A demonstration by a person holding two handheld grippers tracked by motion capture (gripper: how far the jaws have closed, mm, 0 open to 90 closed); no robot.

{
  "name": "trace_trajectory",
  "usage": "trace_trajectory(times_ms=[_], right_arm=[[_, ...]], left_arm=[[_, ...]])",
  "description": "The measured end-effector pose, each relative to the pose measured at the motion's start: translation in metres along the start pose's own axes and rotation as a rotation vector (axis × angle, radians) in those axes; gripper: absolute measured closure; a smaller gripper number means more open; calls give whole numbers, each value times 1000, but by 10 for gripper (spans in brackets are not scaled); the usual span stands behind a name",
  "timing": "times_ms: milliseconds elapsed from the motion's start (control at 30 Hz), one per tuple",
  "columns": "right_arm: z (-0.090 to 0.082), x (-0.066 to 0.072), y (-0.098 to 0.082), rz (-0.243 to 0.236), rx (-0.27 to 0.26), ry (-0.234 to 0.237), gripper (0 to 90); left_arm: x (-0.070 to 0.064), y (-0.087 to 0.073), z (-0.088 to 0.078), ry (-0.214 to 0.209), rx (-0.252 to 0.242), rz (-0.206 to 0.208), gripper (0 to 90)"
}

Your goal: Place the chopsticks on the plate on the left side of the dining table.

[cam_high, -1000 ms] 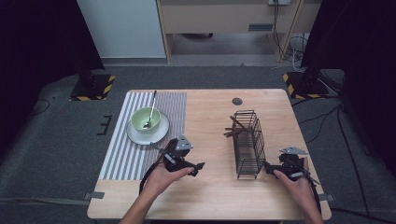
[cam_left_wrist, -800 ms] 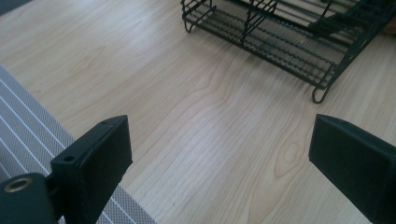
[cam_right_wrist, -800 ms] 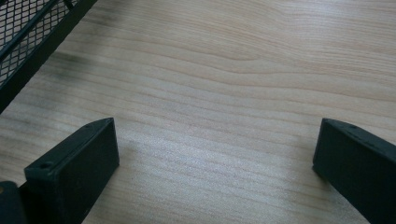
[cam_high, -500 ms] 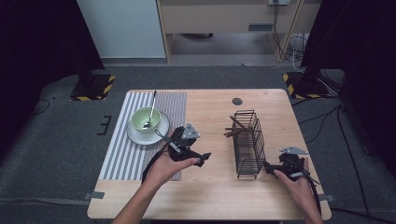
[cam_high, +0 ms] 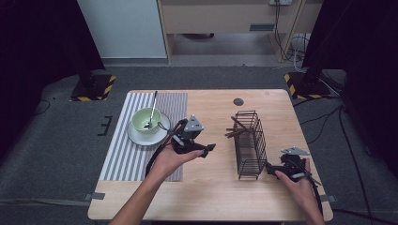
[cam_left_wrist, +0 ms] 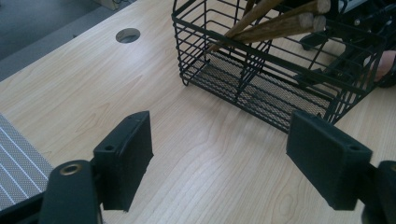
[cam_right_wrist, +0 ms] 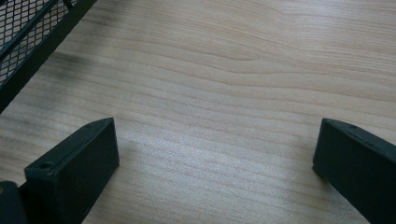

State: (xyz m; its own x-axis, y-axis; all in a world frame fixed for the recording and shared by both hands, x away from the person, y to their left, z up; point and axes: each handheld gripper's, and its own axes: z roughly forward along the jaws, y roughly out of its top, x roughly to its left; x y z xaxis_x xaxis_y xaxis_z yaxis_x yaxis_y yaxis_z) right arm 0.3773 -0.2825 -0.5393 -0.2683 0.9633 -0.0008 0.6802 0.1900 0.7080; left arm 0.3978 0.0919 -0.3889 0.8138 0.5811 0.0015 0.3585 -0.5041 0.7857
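Observation:
A black wire basket (cam_high: 248, 140) stands on the wooden table (cam_high: 211, 192) right of centre, with wooden sticks (cam_high: 234, 130) leaning in its far end. My left gripper (cam_high: 208, 149) hovers between the bowl and the basket and points at the basket. In the left gripper view the jaws of my left gripper (cam_left_wrist: 224, 158) stand apart over bare wood. They have just been closing a little, with nothing between them. The basket (cam_left_wrist: 280, 70) and the sticks (cam_left_wrist: 275, 23) lie ahead. My right gripper (cam_high: 271, 168) rests at the basket's near right corner. Seen from its own camera, my right gripper (cam_right_wrist: 215, 158) is open and empty.
A green bowl (cam_high: 141, 123) with a spoon (cam_high: 152, 110) sits on a white plate (cam_high: 136, 138) on a striped mat (cam_high: 122, 159) at the left. A round cable hole (cam_high: 238, 101) marks the far side of the table. Bare wood lies between mat and basket.
My left hand has lifted and moved away from the near edge, toward the space between bowl and basket. The right hand has stayed put.

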Motion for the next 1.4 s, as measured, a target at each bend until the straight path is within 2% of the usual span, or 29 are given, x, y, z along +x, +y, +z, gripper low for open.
trace_trajectory(times_ms=[267,367,500,600,700,767,900,1100,1233,1400], right_arm=[[0,0,0,0,0,0,4],[0,0,0,0,0,0,4],[0,0,0,0,0,0,4],[0,0,0,-1,0,-1,4],[0,0,0,-1,0,-1,4],[0,0,0,0,0,0,4],[0,0,0,0,0,0,4],[0,0,0,-1,0,0,4],[0,0,0,0,0,0,4],[0,0,0,0,0,0,4]], left_arm=[[0,8,-3,-18,-26,6,382],[-4,15,-5,-29,-49,18,453],[-6,21,-6,-36,-54,27,534],[-9,27,-5,-51,-56,35,536],[-10,30,-5,-57,-61,33,587],[-12,35,-6,-73,-76,32,599],[-16,43,-9,-76,-99,35,643],[-16,49,-6,-95,-97,31,654],[-20,53,-4,-92,-96,43,672],[-20,56,-1,-99,-98,36,695]])
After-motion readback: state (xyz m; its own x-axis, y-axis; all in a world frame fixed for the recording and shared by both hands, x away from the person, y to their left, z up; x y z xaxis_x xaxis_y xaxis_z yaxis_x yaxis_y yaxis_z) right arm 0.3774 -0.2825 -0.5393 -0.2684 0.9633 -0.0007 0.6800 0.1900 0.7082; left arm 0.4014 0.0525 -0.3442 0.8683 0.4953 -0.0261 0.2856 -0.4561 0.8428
